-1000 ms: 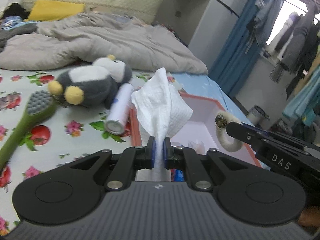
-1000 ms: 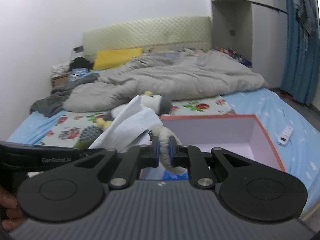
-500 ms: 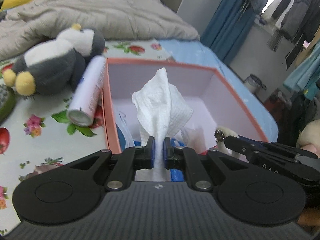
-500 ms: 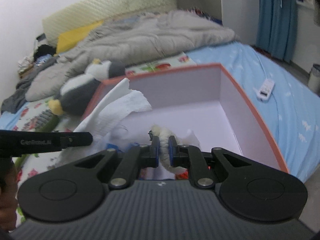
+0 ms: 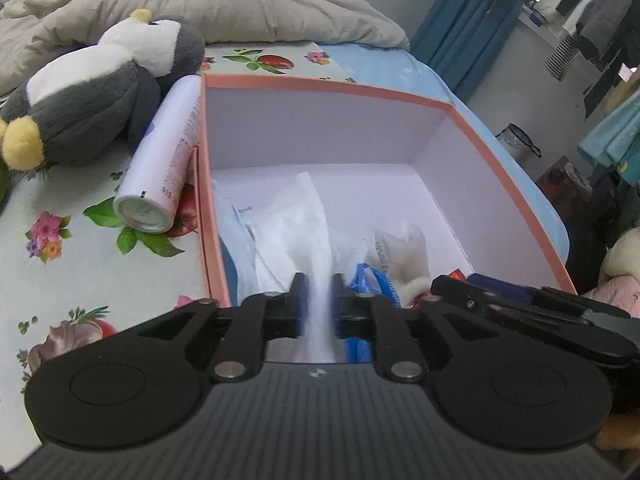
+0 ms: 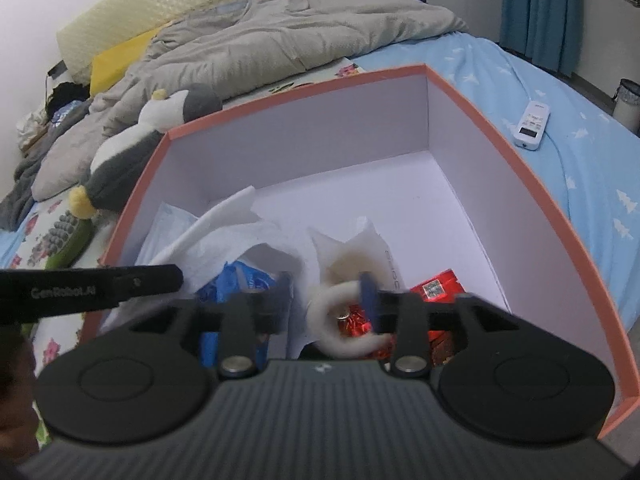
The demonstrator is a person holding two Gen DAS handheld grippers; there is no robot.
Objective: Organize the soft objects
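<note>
We are releasing two soft things into the box at once, and the way to do it well is to let both sets of jaws finish parting before we lift. If we are pulling away too soon, the tissue may be clinging to a pad and trailing out over the rim. It looks light and limp, so we judge a straight lift clear of the contents to be safer than a sideways sweep.

The left gripper is opening its jaws; the tissue is running between them, and we cannot tell whether the pads are touching it, though it is already slumping onto the pile near the box's left wall. The right gripper is opening wider; the white fluffy ring is lying between its jaws, close against the right one, loose and blurred, above the red wrappers at the box's near edge. A blue packet is lying between the two drops.

Both grippers are pointing steeply down into the near half of the box, side by side, the left one by the left wall and the right one nearer the middle. Each is showing in the other's view as a black bar.

Outside on the bed, the penguin is lying by the box's far left corner with the can along the left wall; we judge the penguin to be next for the box.
</note>
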